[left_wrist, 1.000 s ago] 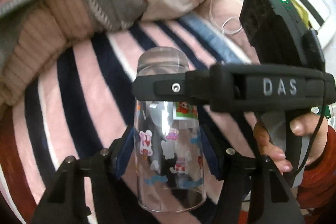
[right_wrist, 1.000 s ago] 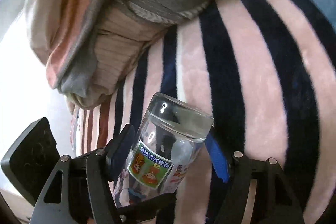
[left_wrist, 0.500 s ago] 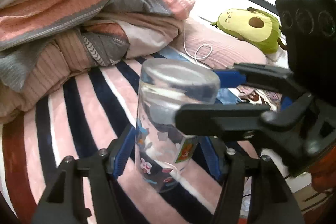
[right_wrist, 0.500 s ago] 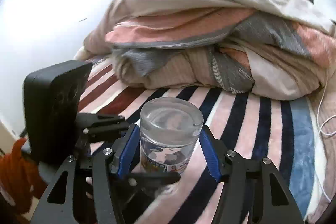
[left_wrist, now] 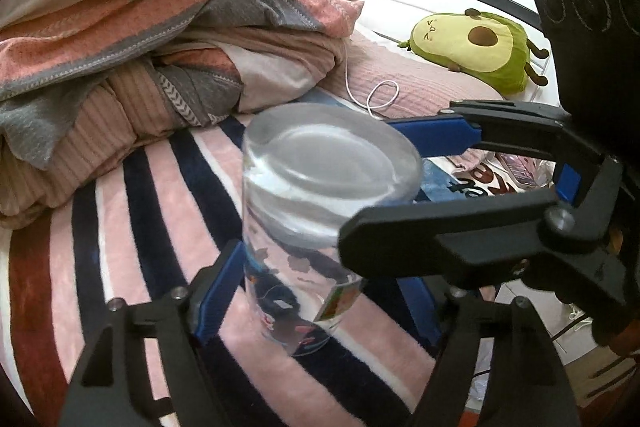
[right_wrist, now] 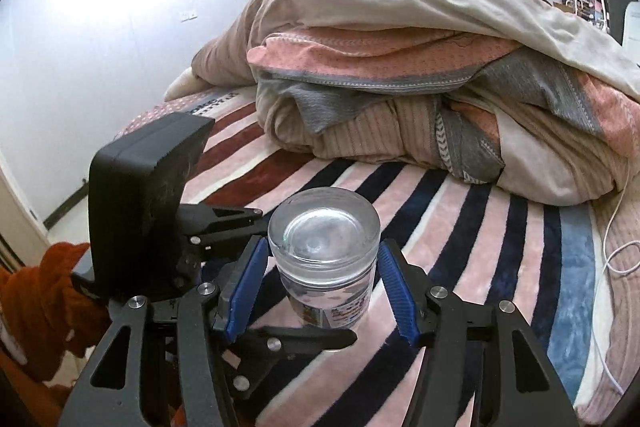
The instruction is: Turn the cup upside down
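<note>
A clear glass cup (left_wrist: 316,211) with cartoon stickers stands upside down, thick base up, rim on the striped blanket (left_wrist: 132,211). It also shows in the right wrist view (right_wrist: 325,255). My left gripper (left_wrist: 320,291) straddles its lower part, blue pads close to the glass; contact is unclear. My right gripper (right_wrist: 322,279) straddles it from the other side, with small gaps between pads and glass. The right gripper crosses the left wrist view (left_wrist: 480,195); the left gripper crosses the right wrist view (right_wrist: 192,227).
A heap of folded quilts (right_wrist: 420,87) lies behind the cup. An avocado plush (left_wrist: 476,47) and a white cable (left_wrist: 380,95) lie on a pink pillow at the right. The bed edge is near the left gripper's side (right_wrist: 132,123).
The cup went from tilted in the air to standing base-up on the blanket. Both grippers lowered and levelled out, and the right gripper's pads have spread a little off the glass.
</note>
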A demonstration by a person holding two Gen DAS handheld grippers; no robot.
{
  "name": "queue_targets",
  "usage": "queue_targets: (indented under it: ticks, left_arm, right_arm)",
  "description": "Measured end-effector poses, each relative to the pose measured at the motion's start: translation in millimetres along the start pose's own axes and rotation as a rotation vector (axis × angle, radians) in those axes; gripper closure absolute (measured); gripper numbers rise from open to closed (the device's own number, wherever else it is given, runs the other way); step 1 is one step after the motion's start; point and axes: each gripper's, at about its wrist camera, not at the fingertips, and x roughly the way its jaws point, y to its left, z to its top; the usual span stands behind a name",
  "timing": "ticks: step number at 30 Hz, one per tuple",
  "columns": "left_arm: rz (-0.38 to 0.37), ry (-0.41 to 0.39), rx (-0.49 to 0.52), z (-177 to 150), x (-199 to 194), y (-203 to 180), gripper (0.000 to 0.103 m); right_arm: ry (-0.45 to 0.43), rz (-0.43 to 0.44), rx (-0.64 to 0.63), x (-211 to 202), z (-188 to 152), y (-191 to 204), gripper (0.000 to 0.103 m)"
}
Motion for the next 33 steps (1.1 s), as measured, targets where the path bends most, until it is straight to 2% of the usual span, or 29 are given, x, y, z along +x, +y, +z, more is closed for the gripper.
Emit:
queue_targets:
  ticks: [1,4,7,8,10,16,22,24,26,29,31,32,33]
  left_arm:
    - [-0.002,-0.002,0.003,-0.1,-0.1,-1.0,0.020]
    - [0.006,-0.010,0.020,0.4,-0.1,-3.9,0.018]
    - [0.010,-0.007,0.011,1.1,1.4,-2.8,0.004]
    - [0.007,-0.016,0.008,0.9,0.3,-1.9,0.002]
    - [-0.005,-0.031,-0.001,1.3,-1.8,-0.3,0.002]
    - [0.007,-0.023,-0.015,2.5,-1.1,4.2,0.001]
    - [-0.042,-0.055,-0.059,3.0,-4.0,11.4,0.001]
    - [-0.085,-0.046,-0.076,6.1,3.1,11.9,0.008]
    - [-0.044,-0.057,-0.079,7.9,5.7,10.6,0.018]
    - [-0.023,-0.066,-0.079,8.5,3.1,17.2,0.043]
    - [-0.011,-0.087,-0.085,11.0,0.3,22.9,0.047]
    - [-0.004,-0.097,-0.084,13.4,-0.9,24.2,0.047]
    - [0.003,-0.100,-0.081,16.6,-1.0,24.5,0.047]
  right_arm:
    - [0.000,0.001,0.000,-0.2,-0.3,0.2,0.049]
    - [0.000,-0.004,-0.008,0.1,-0.6,0.1,0.048]
    - [0.000,0.002,-0.013,0.2,-1.9,0.2,0.045]
    - [0.001,0.005,-0.013,0.6,-2.1,-0.2,0.041]
    - [-0.004,0.007,-0.013,0.6,-2.6,-0.4,0.036]
    - [-0.007,0.009,-0.005,2.5,-2.0,-3.8,0.033]
    - [-0.020,0.023,0.022,0.4,-0.5,-9.3,0.031]
    - [-0.019,0.027,0.045,5.1,1.6,-13.1,0.031]
    - [-0.012,0.035,0.060,10.5,4.0,-16.7,0.030]
    - [-0.011,0.005,0.080,14.7,8.0,-23.2,0.031]
    - [-0.014,-0.018,0.100,16.6,9.5,-31.3,0.039]
    - [-0.018,-0.034,0.107,17.0,10.7,-35.4,0.053]
    - [-0.027,-0.019,0.111,16.5,12.7,-38.9,0.057]
